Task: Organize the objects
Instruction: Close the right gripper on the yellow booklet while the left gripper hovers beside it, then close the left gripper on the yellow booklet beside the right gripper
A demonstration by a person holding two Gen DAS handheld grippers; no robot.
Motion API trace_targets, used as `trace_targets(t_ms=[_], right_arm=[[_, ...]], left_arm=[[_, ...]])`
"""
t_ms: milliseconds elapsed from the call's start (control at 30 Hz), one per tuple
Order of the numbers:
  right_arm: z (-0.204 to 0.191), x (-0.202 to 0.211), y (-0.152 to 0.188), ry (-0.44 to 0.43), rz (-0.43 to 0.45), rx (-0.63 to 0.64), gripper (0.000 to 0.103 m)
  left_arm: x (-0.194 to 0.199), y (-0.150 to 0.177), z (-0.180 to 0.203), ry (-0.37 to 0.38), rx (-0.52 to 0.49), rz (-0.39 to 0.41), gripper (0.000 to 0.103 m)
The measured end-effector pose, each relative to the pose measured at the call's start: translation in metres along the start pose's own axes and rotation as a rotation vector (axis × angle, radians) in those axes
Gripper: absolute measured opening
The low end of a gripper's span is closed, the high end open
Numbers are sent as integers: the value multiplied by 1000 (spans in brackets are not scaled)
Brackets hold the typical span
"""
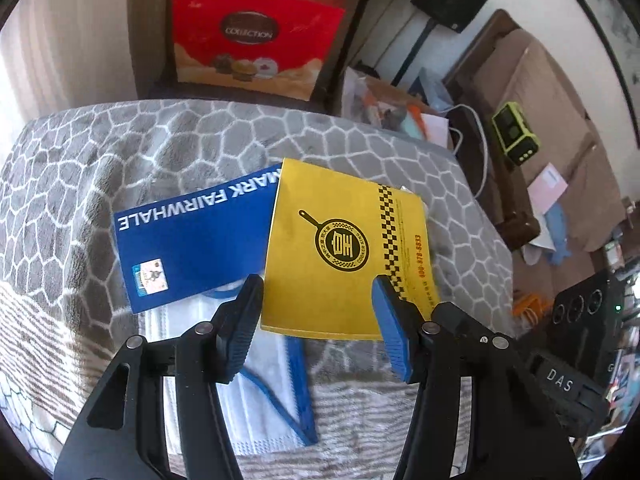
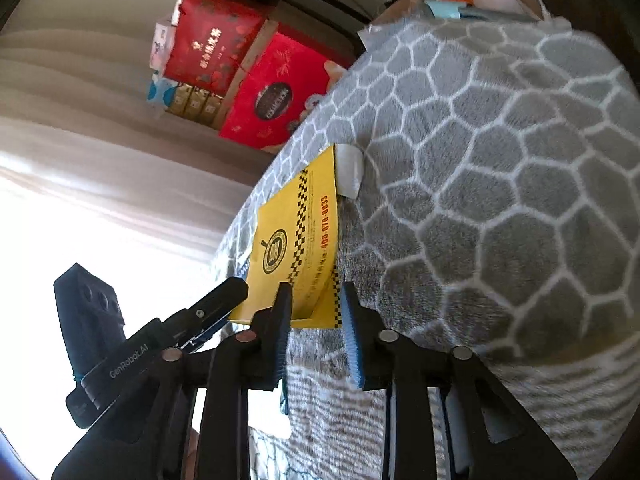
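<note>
The yellow booklet (image 1: 348,248) covers the right end of the blue book (image 1: 192,236), cutting off its title. The blue book hides the upper part of the white blue-trimmed cloth (image 1: 264,392). In the right wrist view, the yellow booklet hides most of a white item (image 2: 349,172); identity cannot be determined.

Grey pebble-patterned blanket (image 1: 280,136), pale sunlit curtain (image 2: 80,168), red gift boxes (image 1: 256,36) behind.

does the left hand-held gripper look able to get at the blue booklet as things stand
Probably yes. The blue booklet lies just beyond the left hand-held gripper, mostly uncovered; the yellow booklet overlaps only its right edge, leaving its near-left corner free.
</note>
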State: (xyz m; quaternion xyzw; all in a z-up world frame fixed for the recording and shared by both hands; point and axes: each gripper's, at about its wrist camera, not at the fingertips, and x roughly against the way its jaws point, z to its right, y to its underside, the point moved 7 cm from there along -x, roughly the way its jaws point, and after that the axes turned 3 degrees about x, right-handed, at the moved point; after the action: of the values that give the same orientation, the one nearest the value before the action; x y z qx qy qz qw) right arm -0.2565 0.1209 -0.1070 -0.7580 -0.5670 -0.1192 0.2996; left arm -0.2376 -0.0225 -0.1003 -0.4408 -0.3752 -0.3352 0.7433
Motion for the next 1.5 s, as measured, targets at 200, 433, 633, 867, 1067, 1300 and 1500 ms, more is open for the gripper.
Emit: trace_targets(t_ms=[200, 433, 633, 867, 1067, 1300, 1500], right_arm=[[-2, 30, -11, 27, 80, 55, 8], [3, 33, -10, 27, 66, 40, 9], [11, 31, -8, 8, 59, -12, 13], [12, 34, -12, 14, 56, -36, 15], [14, 36, -13, -3, 57, -59, 20], [13, 38, -15, -12, 71, -61, 24], [14, 42, -15, -8, 81, -67, 25]], left_arm=[[4, 4, 22, 41, -41, 4, 52], [7, 6, 33, 79, -51, 6, 54], [9, 8, 37, 81, -60, 12, 54], [16, 11, 47, 102, -73, 33, 53], [10, 12, 43, 106, -54, 21, 50], [11, 9, 35, 117, -16, 33, 35], [12, 7, 28, 112, 17, 45, 15]])
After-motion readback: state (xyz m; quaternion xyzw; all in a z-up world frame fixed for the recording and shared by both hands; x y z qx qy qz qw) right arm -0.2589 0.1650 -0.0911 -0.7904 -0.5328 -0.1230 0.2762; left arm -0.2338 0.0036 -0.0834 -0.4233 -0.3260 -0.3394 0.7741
